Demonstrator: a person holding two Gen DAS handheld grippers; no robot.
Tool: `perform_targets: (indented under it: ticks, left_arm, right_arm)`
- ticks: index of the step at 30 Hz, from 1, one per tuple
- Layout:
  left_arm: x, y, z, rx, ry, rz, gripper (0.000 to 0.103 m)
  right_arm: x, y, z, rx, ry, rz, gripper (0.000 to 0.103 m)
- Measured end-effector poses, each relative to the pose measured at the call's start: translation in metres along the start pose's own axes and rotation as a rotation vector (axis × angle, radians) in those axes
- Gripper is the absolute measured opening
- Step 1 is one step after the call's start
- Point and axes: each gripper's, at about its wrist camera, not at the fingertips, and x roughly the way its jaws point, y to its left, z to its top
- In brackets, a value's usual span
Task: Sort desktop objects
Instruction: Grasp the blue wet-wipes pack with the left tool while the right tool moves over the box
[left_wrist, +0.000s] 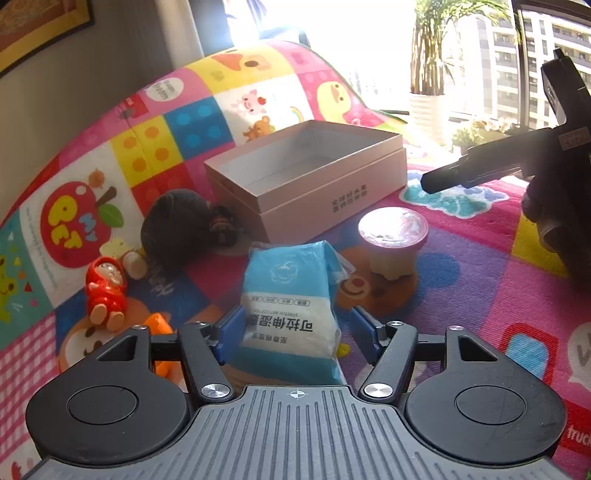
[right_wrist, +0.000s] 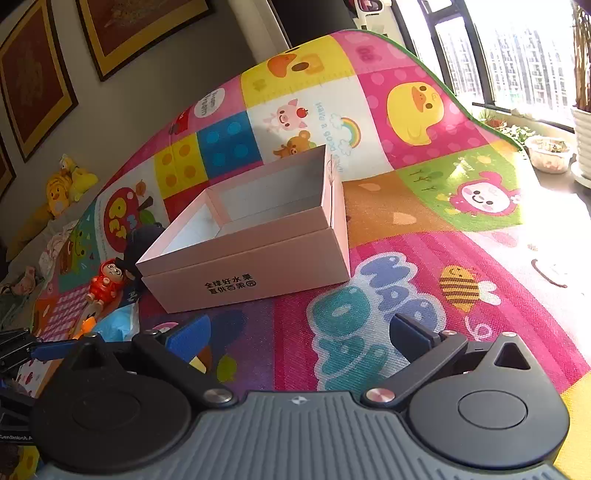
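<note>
so the left tool (left_wrist: 291, 328) has the blue wipes pack (left_wrist: 291, 306) sitting between its blue pads, which look closed in on its sides; seems a grip to carry it to the open pink box (left_wrist: 306, 177) just beyond, on the play mat (left_wrist: 461, 266); right tool (right_wrist: 299, 339) hangs wide open and empty near the box, probably waiting its turn; jelly cup (left_wrist: 393, 240) and red figure (left_wrist: 105, 291) are unsorted

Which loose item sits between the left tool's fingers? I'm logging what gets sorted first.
The blue-and-white wipes packet, standing between the left tool. The pudding cup and red figurine lie farther off.
</note>
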Motion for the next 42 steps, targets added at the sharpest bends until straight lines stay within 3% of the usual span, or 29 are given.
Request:
perform_targets:
  ticks: [3, 7, 10, 20, 27, 28, 31, 35, 38, 41, 42]
  left_arm:
    - [-0.009, -0.004, -0.004, -0.071, -0.024, 0.014, 0.092]
    - [-0.007, -0.004, -0.010, -0.157, -0.022, 0.074, 0.096]
    - [0.000, 0.000, -0.016, -0.236, 0.011, 0.075, 0.097]
    - [0.003, -0.028, -0.024, -0.350, 0.077, -0.125, 0.103]
    - [0.001, -0.034, -0.027, -0.376, 0.072, -0.075, 0.103]
    - [0.002, -0.035, -0.026, -0.371, 0.081, -0.073, 0.103]
    - [0.003, -0.039, -0.022, -0.324, 0.115, -0.069, 0.103]
    - [0.001, -0.039, -0.020, -0.287, 0.117, -0.091, 0.103]
    - [-0.014, -0.027, -0.015, -0.306, 0.042, -0.116, 0.103]
    - [-0.031, -0.014, -0.008, -0.295, -0.037, -0.046, 0.103]
    - [-0.035, -0.009, -0.007, -0.302, -0.056, -0.020, 0.103]
  right_arm:
    - [0.000, 0.000, 0.000, 0.003, 0.001, -0.009, 0.103]
    - [0.001, 0.000, 0.000, 0.003, 0.002, -0.014, 0.103]
    - [0.001, 0.000, 0.001, 0.000, 0.004, -0.015, 0.103]
    - [0.004, 0.002, 0.000, -0.013, 0.013, -0.032, 0.103]
    - [0.000, 0.015, 0.016, -0.100, -0.057, -0.079, 0.103]
    - [0.001, 0.020, 0.022, -0.130, -0.076, -0.106, 0.101]
    - [0.014, 0.030, 0.047, -0.211, -0.120, -0.164, 0.080]
    - [0.052, 0.039, 0.074, -0.231, -0.086, -0.251, 0.061]
    - [0.090, 0.040, 0.085, -0.279, -0.010, -0.294, 0.060]
    - [0.113, 0.043, 0.088, -0.325, 0.043, -0.264, 0.046]
    - [0.118, 0.050, 0.086, -0.363, 0.041, -0.261, 0.047]
